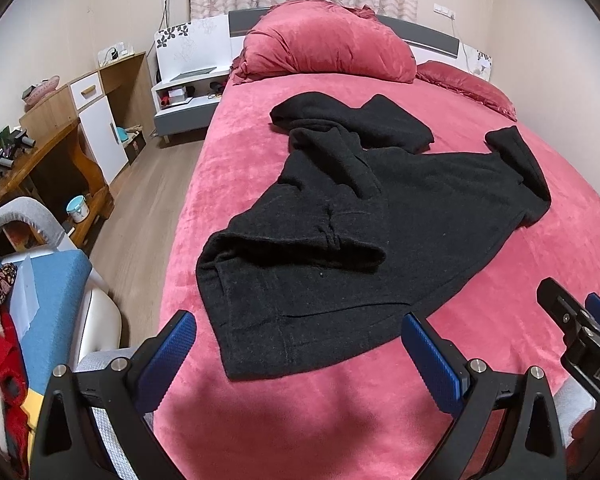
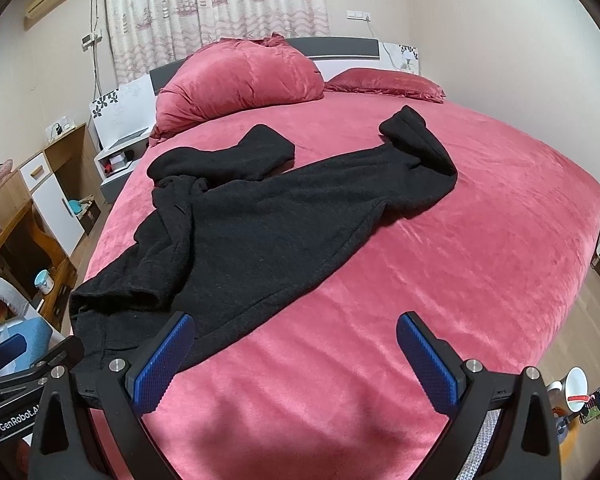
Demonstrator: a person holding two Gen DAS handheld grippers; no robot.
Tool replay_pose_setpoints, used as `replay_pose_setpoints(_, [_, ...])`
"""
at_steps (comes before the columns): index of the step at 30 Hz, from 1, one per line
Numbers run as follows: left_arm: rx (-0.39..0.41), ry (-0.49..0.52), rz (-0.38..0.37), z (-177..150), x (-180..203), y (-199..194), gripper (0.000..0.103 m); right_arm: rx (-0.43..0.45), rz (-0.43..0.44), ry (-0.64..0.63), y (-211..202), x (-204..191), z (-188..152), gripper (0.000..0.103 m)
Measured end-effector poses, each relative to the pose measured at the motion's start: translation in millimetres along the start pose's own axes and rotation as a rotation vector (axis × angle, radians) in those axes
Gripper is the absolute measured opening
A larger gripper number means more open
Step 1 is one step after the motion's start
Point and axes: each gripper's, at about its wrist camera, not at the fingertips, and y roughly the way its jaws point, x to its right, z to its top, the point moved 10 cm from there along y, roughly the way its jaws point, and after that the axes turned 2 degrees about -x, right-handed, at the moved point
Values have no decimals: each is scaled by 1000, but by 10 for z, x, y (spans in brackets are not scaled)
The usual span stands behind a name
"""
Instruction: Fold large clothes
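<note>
A large dark grey woollen coat (image 1: pixel 340 216) lies spread and rumpled on the pink bed (image 1: pixel 340 400), sleeves toward the headboard, hem toward me. My left gripper (image 1: pixel 298 338) hovers open just over the coat's near hem corner, nothing between its blue pads. In the right wrist view the same coat (image 2: pixel 260 224) stretches diagonally across the bed (image 2: pixel 440 280). My right gripper (image 2: pixel 294 338) is open above bare blanket, its left pad (image 2: pixel 168 356) near the coat's lower edge. The right gripper's black body (image 1: pixel 580 332) shows at the left view's right edge.
A big pink pillow (image 1: pixel 328 46) and a flat one (image 1: pixel 468 84) lie at the headboard. To the left stand a wooden desk (image 1: pixel 48 152), a white bedside unit (image 1: pixel 188 92) and a chair with clothes (image 1: pixel 28 300). Wood floor (image 1: pixel 148 208) runs along the bed's left side.
</note>
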Motion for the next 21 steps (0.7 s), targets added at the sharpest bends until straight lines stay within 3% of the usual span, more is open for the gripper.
replay_pose_setpoints(11, [-28, 14, 9, -11, 21, 155, 103, 11, 66, -1, 96, -15, 2, 103])
replay_pose_setpoints(14, [-61, 13, -32, -43, 57, 226, 103, -7, 87, 18, 150, -10, -5, 103])
replay_pose_setpoints(17, [-94, -15, -146, -105, 136, 291, 103, -47, 93, 35, 250, 14, -43, 103])
replay_pose_setpoints(21, [-111, 12, -217, -195, 263, 341, 103, -113, 42, -8, 430, 89, -143, 103])
